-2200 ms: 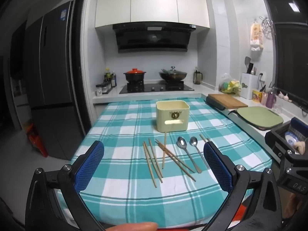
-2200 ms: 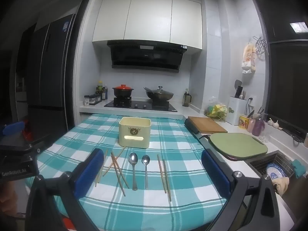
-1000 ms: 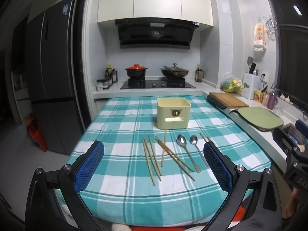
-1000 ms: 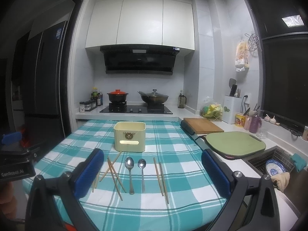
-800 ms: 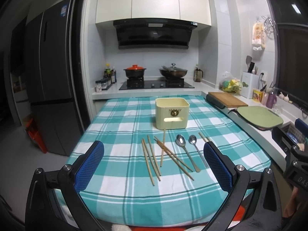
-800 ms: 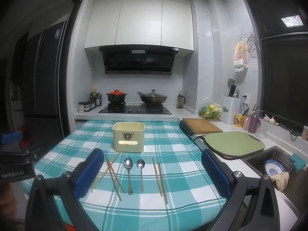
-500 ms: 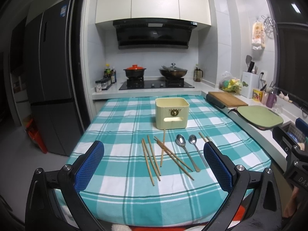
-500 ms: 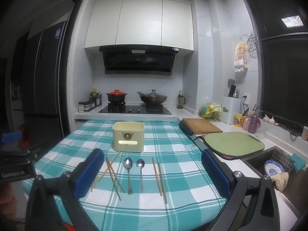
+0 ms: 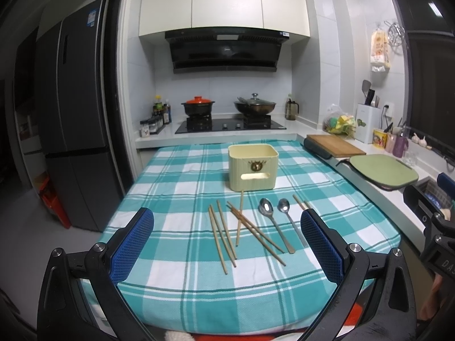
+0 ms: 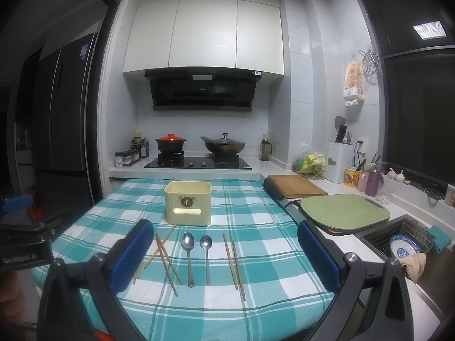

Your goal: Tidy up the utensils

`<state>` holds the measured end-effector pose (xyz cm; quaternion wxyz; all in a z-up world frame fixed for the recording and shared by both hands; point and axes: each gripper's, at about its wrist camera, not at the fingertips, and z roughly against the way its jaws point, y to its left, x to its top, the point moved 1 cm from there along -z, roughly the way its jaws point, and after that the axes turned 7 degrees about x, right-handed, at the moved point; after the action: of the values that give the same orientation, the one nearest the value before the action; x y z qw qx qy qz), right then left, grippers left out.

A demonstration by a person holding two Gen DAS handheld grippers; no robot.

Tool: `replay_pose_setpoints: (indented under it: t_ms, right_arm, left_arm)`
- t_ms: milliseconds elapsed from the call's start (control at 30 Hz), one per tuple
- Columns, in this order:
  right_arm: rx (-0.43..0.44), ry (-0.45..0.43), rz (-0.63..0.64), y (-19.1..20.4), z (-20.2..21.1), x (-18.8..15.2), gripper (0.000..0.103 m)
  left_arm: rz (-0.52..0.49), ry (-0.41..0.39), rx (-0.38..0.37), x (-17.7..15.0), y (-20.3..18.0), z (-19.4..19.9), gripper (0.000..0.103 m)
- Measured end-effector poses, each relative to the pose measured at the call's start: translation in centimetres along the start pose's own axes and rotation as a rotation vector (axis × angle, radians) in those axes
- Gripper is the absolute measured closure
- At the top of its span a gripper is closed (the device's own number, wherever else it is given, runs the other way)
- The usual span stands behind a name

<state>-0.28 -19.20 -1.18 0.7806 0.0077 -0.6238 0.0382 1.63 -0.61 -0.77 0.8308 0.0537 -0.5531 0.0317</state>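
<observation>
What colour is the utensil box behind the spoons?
Pale yellow box, with a small brown emblem on its front; clearest in the right wrist view.

Two spoons, about eight chopsticks, one cream holder.

Bare cloth before utensils; holder behind

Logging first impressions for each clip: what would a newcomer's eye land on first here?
Probably the teal checked tablecloth, with the cream box standing mid-table. In front of the box lie two spoons side by side, with loose chopsticks crossed to their left and a neater pair to their right. Both the left gripper and the right gripper hover open at the near edge, holding nothing.
</observation>
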Motion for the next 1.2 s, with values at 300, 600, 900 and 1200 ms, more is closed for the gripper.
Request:
replay_pose_setpoints:
  t_ms: [300, 600, 900, 1200]
  right_arm:
    - [0.0, -0.001, -0.003, -0.1, -0.07, -0.01, 0.0]
    - [0.0, 0.001, -0.005, -0.37, 0.05, -0.14, 0.0]
    - [0.0, 0.005, -0.006, -0.64, 0.03, -0.11, 0.0]
    - [-0.003, 0.007, -0.007, -0.84, -0.21, -0.23, 0.0]
  left_arm:
    - [0.0, 0.0, 0.001, 0.0, -0.15, -0.02, 0.0]
    - [-0.006, 0.005, 0.001, -0.04, -0.25, -0.14, 0.0]
    - [-0.012, 0.013, 0.002, 0.06, -0.33, -0.45, 0.0]
    - [-0.018, 0.019, 0.002, 0.15, -0.43, -0.69, 0.0]
